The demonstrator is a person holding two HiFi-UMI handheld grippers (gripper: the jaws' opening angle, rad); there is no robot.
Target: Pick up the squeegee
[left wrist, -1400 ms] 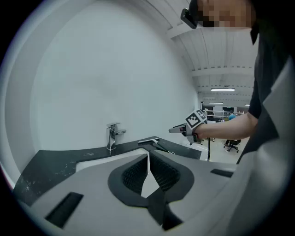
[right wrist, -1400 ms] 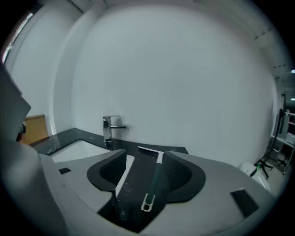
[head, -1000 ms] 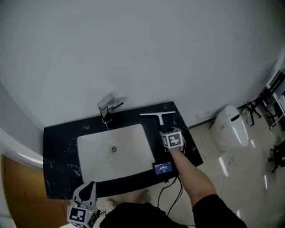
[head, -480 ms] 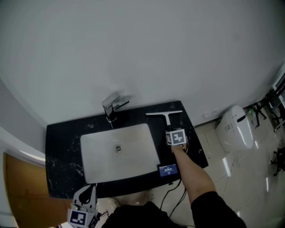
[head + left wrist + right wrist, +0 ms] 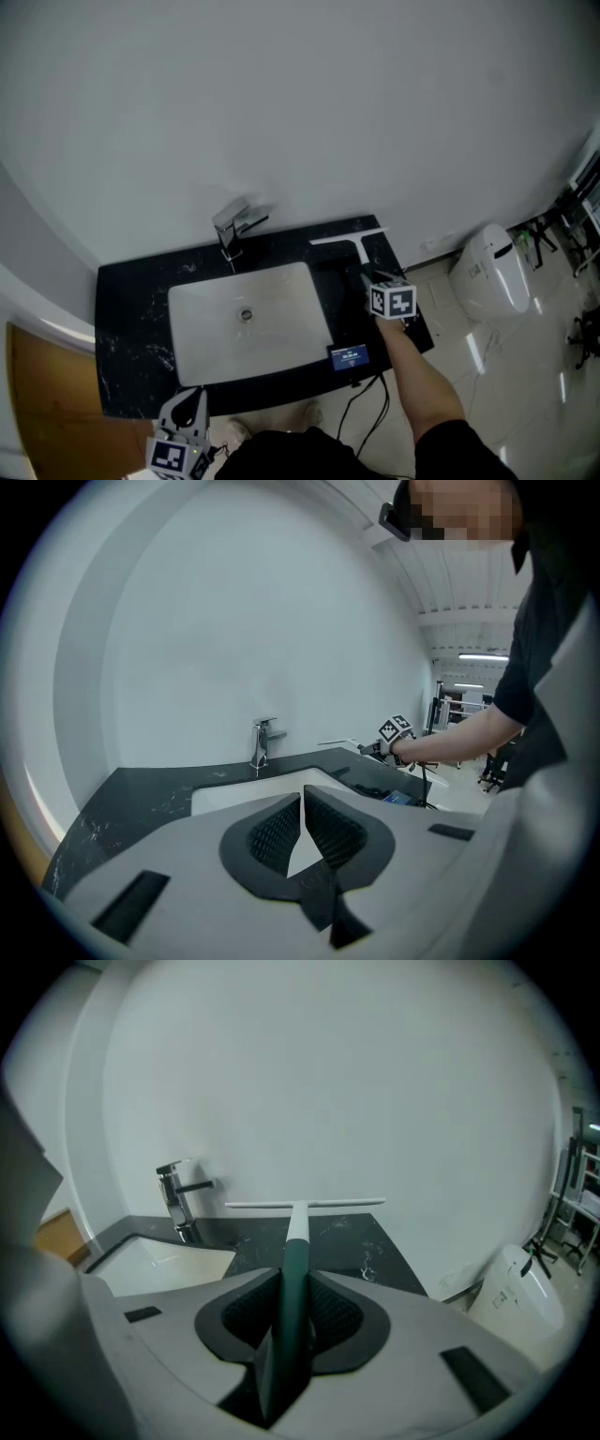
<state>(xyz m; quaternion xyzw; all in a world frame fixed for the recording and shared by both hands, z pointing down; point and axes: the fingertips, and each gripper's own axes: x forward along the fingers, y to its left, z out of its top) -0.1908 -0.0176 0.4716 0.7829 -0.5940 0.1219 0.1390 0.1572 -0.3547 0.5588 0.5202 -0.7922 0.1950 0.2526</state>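
Observation:
The squeegee [image 5: 359, 249] has a white blade and a dark green handle. My right gripper [image 5: 371, 277] is shut on that handle over the right end of the black countertop [image 5: 131, 319]. In the right gripper view the handle [image 5: 294, 1265] runs straight out between the pads, and the blade [image 5: 305, 1205] hangs crosswise above the counter, in front of the wall. My left gripper [image 5: 190, 396] hovers off the counter's front edge at the lower left. Its jaws [image 5: 302, 799] are shut with nothing between them. The left gripper view shows the right gripper [image 5: 380, 748] far off to the right.
A white basin [image 5: 202, 323] is sunk in the countertop, with a chrome faucet [image 5: 232, 230] behind it. A small device with a blue screen [image 5: 348, 356] and its cables hang at the front edge. A white toilet [image 5: 487, 267] stands to the right, a wooden panel [image 5: 37, 403] to the left.
My right gripper has closed on the squeegee handle and drawn back toward the front right, raising the squeegee off the counter. The left gripper has stayed where it was.

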